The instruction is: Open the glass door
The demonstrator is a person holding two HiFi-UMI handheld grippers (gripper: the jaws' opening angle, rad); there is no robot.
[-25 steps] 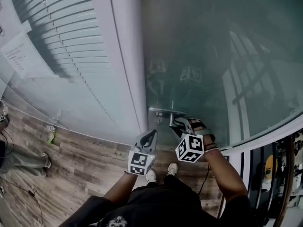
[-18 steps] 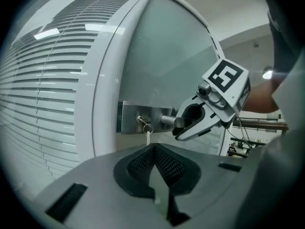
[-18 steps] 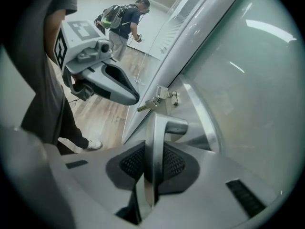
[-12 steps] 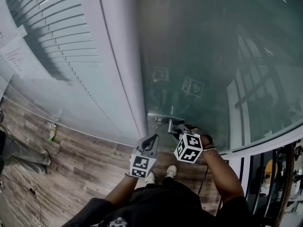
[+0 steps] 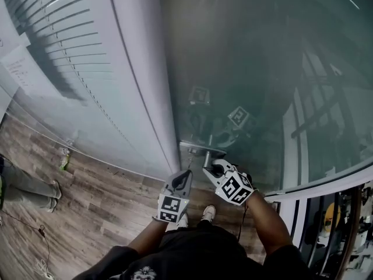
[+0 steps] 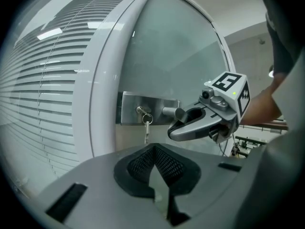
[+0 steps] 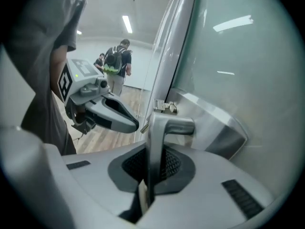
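Shows the door [image 5: 250, 69], tinted glass, across the top and right of the head view, with its near edge running along the white frame [image 5: 140, 69]. Places a steel plate [image 6: 143, 109] low on the glass at that edge, with the handle [image 7: 164, 127] standing out from it and a key [image 6: 146, 128] hanging from the lock just beside the handle's stem.

Finds the right gripper [image 7: 151, 175] clenched on the handle, with the lever caught between the black pads and running straight down into the jaws. Appears in the left gripper view as a closed loop around the lever, marker cube uppermost.

Sets the left gripper [image 5: 185, 177] just left of the right one, near the plate but apart from it and from the glass. Keeps its jaws pressed together with nothing between them, and points toward the key and plate.

Mirrors both marker cubes faintly in the glass as reflections [image 5: 200, 95] above the plate.

Beyond the frame, to the left in the head view: slatted blinds [image 5: 58, 39] behind a glazed wall, with a paper sheet [image 5: 20, 69] stuck on it. Below: wood-plank floor [image 5: 99, 203], with the wearer's shoes [image 5: 208, 213] under the grippers and another person's legs [image 5: 26, 185] at the far left edge. In the right gripper view, far along the floor: standing people [image 7: 116, 63] under ceiling strip lights.
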